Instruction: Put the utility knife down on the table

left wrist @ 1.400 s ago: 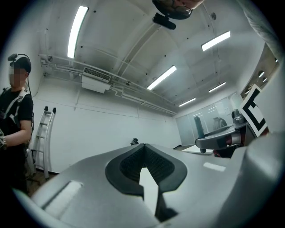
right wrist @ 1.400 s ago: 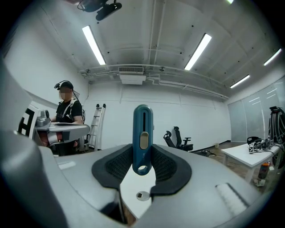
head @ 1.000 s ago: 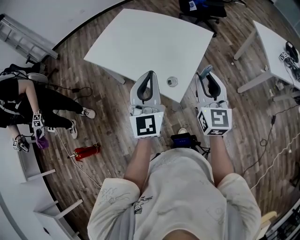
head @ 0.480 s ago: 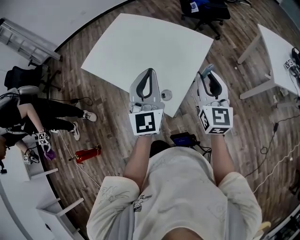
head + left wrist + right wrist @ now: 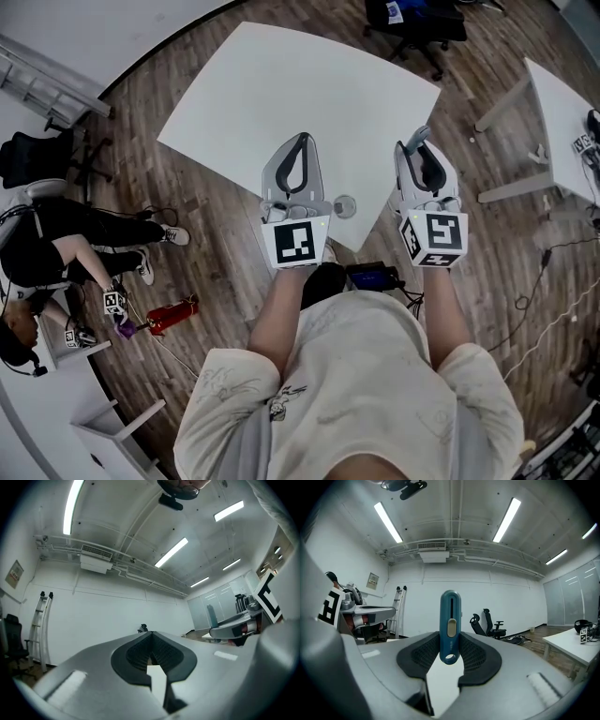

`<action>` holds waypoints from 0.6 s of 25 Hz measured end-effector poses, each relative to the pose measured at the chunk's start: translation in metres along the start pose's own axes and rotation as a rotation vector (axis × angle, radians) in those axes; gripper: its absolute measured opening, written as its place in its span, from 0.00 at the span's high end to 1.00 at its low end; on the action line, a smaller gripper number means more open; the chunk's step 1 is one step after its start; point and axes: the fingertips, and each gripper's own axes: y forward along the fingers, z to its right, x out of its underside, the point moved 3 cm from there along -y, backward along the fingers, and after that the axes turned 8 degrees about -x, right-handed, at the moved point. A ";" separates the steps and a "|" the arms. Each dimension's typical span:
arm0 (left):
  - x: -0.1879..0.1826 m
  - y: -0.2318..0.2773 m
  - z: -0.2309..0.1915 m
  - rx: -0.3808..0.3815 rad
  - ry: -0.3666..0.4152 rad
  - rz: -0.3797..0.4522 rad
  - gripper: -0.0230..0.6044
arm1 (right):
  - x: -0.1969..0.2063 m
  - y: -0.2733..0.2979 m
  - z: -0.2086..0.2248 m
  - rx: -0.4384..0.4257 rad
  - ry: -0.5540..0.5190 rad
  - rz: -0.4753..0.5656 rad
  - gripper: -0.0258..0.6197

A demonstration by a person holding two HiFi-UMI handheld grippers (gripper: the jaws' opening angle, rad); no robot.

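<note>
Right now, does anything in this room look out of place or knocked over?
One thing: a red cylinder, seemingly a fire extinguisher, lies on its side on the wood floor to the left rather than standing upright. The utility knife sits straight in the right gripper; nothing spilled or broken shows.

— How do the left gripper point(image 5: 152, 633)'s jaws stand?
— Closed, tips meeting. Nothing sits between the dark ribbed pads point(image 5: 166, 656).
— And past them?
— A white wall point(image 5: 108, 611). A ladder point(image 5: 40, 623) stands against it at the left, near a black office chair point(image 5: 7, 637). An air-conditioning unit point(image 5: 96, 558) hangs under the ceiling, and the strip lights point(image 5: 171, 552) are lit.
— Anything at the right?
— The right gripper point(image 5: 216, 631), seen side-on, with its marker cube point(image 5: 266, 592).
</note>
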 end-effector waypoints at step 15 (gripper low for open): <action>0.058 0.132 -0.126 0.060 -0.077 -0.013 0.94 | -0.003 0.178 -0.025 0.071 -0.059 -0.081 0.75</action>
